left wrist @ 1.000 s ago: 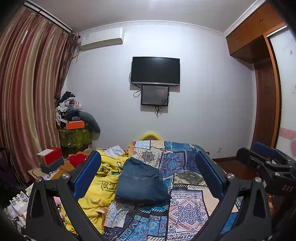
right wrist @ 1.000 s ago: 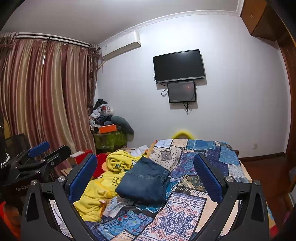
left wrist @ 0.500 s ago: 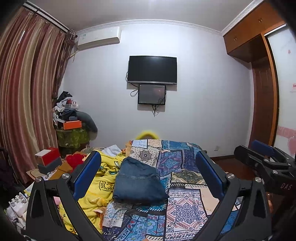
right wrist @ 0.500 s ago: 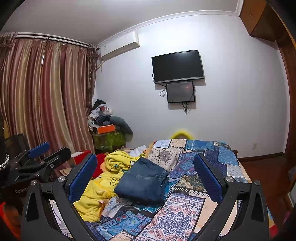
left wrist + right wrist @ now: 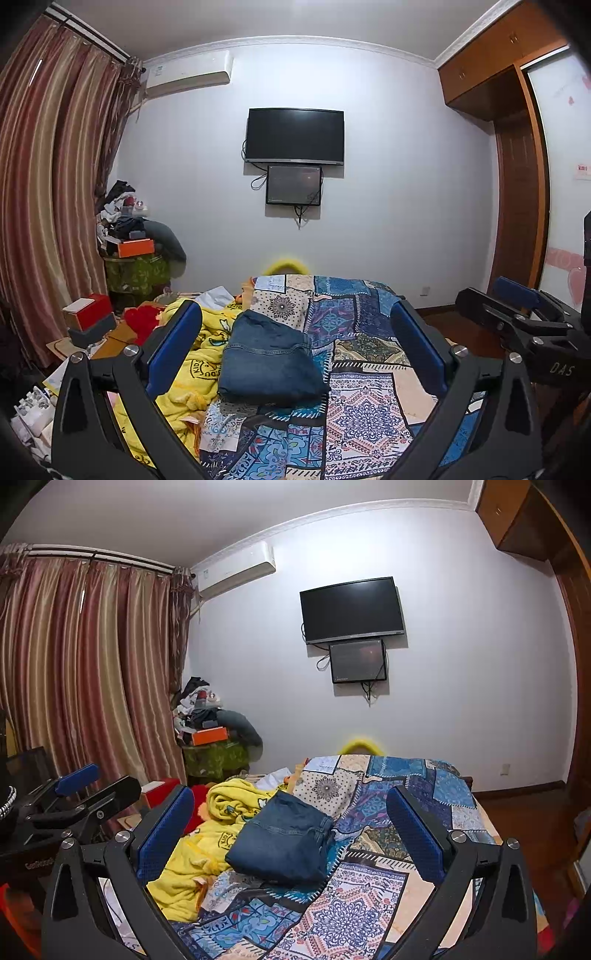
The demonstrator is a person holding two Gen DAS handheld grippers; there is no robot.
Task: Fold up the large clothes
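Folded blue jeans point(image 5: 267, 360) point(image 5: 282, 843) lie in a neat rectangle on the patchwork bedspread point(image 5: 365, 402) point(image 5: 354, 904). My left gripper point(image 5: 295, 332) is held above the near end of the bed, open, nothing between its blue pads, and well short of the jeans. My right gripper point(image 5: 291, 819) is likewise raised and open with nothing in it. Each gripper shows in the other's view: the right one point(image 5: 517, 314) at the right edge, the left one point(image 5: 81, 797) at the left edge.
A crumpled yellow garment point(image 5: 192, 350) point(image 5: 207, 834) lies left of the jeans. Beyond it are a red box point(image 5: 88, 315), a cluttered green table point(image 5: 136, 273) and striped curtains point(image 5: 44, 184). A TV point(image 5: 295, 136) hangs on the far wall; a wooden wardrobe point(image 5: 517, 184) stands right.
Both views have drifted slightly; the jeans and bed sit a little lower and nearer in frame. Both grippers stay open and the jeans have not moved.
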